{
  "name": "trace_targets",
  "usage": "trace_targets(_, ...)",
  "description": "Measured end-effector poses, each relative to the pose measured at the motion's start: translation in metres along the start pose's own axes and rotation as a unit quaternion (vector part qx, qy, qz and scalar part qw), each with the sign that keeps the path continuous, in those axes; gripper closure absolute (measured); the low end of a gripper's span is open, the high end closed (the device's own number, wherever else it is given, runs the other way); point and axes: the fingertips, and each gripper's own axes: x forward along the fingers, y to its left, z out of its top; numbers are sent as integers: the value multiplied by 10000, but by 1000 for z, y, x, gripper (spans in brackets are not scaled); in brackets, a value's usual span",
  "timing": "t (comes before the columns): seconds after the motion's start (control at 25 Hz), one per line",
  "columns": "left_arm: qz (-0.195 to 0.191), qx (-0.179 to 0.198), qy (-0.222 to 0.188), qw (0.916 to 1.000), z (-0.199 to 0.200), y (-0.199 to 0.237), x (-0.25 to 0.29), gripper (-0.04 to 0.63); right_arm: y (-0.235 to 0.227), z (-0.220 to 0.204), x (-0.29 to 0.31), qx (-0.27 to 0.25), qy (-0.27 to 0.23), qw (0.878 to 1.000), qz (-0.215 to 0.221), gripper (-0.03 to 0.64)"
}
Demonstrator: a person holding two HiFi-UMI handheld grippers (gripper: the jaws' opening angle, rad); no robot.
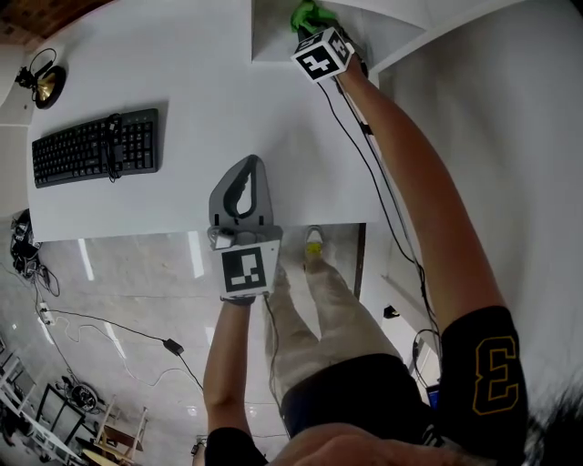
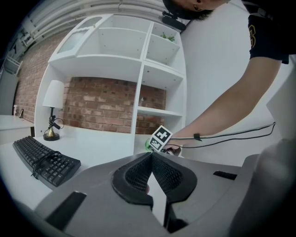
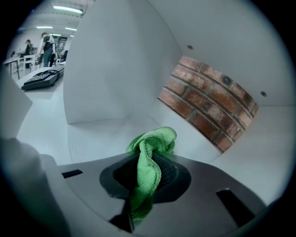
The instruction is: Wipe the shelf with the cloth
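A green cloth (image 3: 152, 143) is bunched between the jaws of my right gripper (image 3: 151, 155), which is shut on it. That gripper reaches into the lowest compartment of the white shelf unit (image 2: 138, 69), with the cloth's front fold just over the compartment's white floor (image 3: 101, 134). In the head view the cloth (image 1: 310, 15) shows beyond the right gripper's marker cube (image 1: 322, 55). My left gripper (image 1: 250, 167) hovers over the desk near its front edge, jaws shut with nothing between them. In the left gripper view its jaws (image 2: 151, 155) meet and point at the shelf unit.
A black keyboard (image 1: 95, 147) lies on the white desk (image 1: 182, 64) at left, with a small brass lamp (image 1: 44, 84) behind it. A brick wall (image 3: 208, 102) backs the compartment. A white divider panel (image 3: 106, 69) closes its left side. Cables trail along the right arm.
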Motion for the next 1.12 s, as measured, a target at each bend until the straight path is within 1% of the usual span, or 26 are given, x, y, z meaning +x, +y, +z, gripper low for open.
trace_targets(0.2,-35,19,28,10000,-2,-3,-1,577,-17,-12,-6,796,99,9964,-278,571)
trace_targets(0.28,-44,30,30,10000,-2,-5,-1,577,-28,-22,-9,1355,157,9897,-433,571)
trace_targets(0.36,-54,18,22,10000,-3,-9,0,577,-41,-34,-12,2038,233,9767,-625,571)
trace_targets(0.44,-79,-22,11,10000,-3,-14,0,577,-53,-46,-17,2581,332,9618,-849,571)
trace_targets(0.52,-113,-51,27,9999,-3,-18,-1,577,-63,-58,-22,3001,420,9470,-1064,571)
trace_targets(0.6,-135,-54,51,9999,-1,-21,-2,577,-68,-65,-26,3298,436,9355,-1190,571)
trace_targets(0.68,-114,-64,69,9999,-1,-19,-1,577,-71,-66,-27,3472,390,9289,-1225,571)
trace_targets(0.76,-69,-84,80,9999,-3,-15,-1,577,-72,-67,-27,3540,384,9261,-1245,571)
trace_targets(0.92,-20,-31,120,9999,-8,-11,-3,577,-70,-69,-26,3444,372,9296,-1262,571)
trace_targets(1.04,-22,22,56,10000,-7,-11,-4,577,-71,-68,-27,3396,375,9309,-1294,571)
trace_targets(1.12,-23,-55,42,10000,-6,-12,-7,577,-71,-69,-29,3368,427,9318,-1283,571)
